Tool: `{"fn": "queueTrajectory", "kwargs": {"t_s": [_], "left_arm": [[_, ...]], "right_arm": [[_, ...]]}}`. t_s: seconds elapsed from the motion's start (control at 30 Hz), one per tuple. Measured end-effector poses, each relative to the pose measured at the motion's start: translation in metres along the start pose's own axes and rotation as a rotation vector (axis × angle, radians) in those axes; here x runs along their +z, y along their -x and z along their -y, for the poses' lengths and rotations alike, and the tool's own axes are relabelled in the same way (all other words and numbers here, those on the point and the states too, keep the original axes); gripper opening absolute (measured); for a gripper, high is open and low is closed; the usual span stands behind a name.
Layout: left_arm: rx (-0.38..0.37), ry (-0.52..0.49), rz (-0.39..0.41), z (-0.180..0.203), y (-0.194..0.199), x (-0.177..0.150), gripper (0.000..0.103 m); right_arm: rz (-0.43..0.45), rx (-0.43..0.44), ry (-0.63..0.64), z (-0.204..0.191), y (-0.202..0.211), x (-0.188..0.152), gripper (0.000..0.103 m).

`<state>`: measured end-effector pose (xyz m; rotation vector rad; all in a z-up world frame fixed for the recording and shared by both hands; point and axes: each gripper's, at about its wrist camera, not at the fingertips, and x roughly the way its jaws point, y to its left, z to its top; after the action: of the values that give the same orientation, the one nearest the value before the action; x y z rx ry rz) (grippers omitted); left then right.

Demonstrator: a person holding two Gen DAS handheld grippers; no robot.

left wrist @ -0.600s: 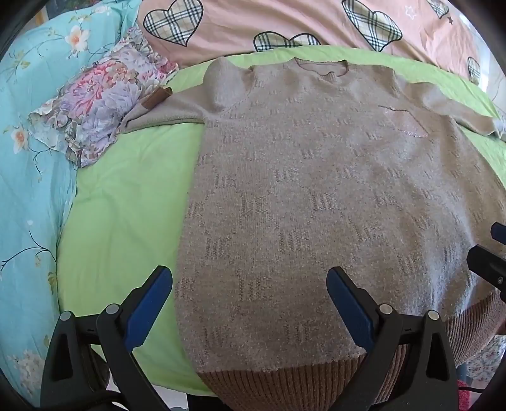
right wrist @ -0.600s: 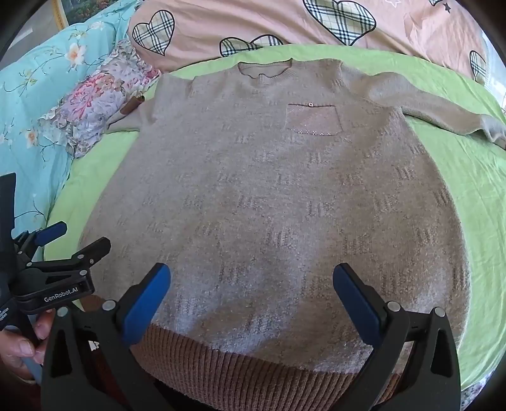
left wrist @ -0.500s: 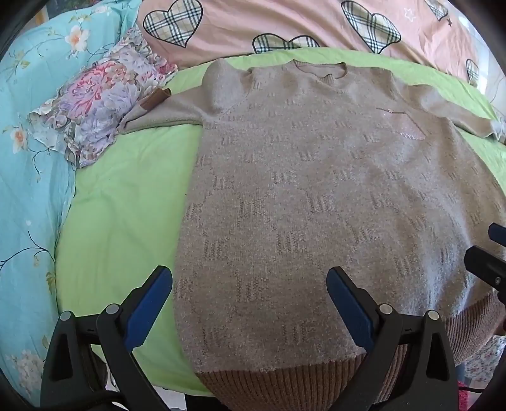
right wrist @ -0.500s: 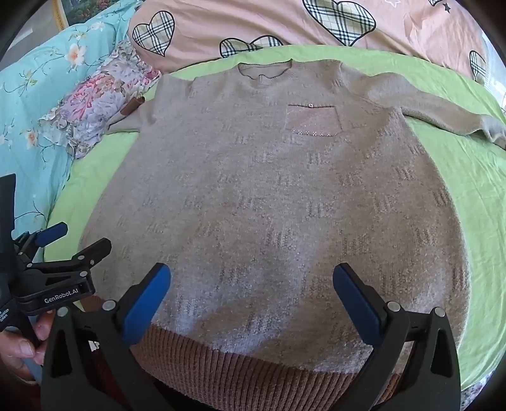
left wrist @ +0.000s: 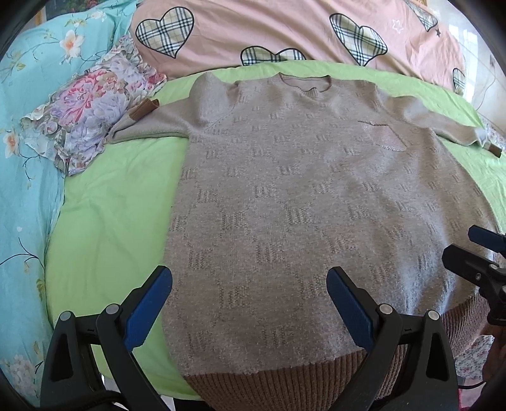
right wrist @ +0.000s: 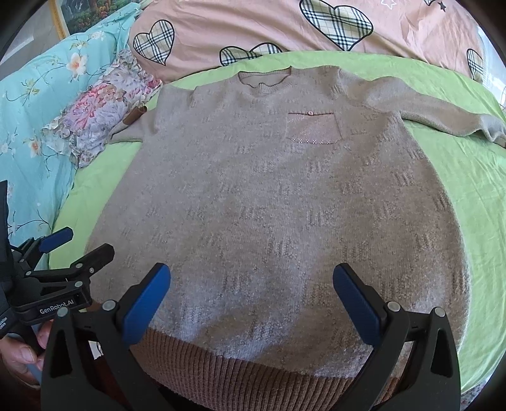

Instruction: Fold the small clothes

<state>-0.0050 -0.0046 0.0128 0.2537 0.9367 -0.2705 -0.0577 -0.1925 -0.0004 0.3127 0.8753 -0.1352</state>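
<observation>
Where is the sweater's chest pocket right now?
In the right wrist view the chest pocket sits on the sweater right of centre, just below and right of the neckline, near the far sleeve on the green sheet.

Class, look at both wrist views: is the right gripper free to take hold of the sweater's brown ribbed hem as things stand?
Probably yes. The right gripper hangs open just above the hem, with nothing lying on the sweater between them.

Bed with green sheet (left wrist: 110, 221): beige sweater (left wrist: 300, 205) flat at centre, floral pillow (left wrist: 88, 110) far left, pink heart-print quilt (left wrist: 268, 28) far.
</observation>
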Motion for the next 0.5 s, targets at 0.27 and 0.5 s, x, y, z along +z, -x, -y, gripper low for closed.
{"fn": "queueTrajectory", "kwargs": {"t_s": [0.27,0.5], "left_arm": [[0.007,-0.008,0.039,-0.0009,0.0008,-0.0028,0.099],[0.015,-0.008,0.029,0.0007,-0.0009,-0.0031,0.099]], "right_arm": [[0.016,0.003,0.005,-0.0020,-0.0006,-0.0005,0.102],[0.035,0.017,-0.003,-0.0007,-0.0005,-0.0011,0.102]]}}
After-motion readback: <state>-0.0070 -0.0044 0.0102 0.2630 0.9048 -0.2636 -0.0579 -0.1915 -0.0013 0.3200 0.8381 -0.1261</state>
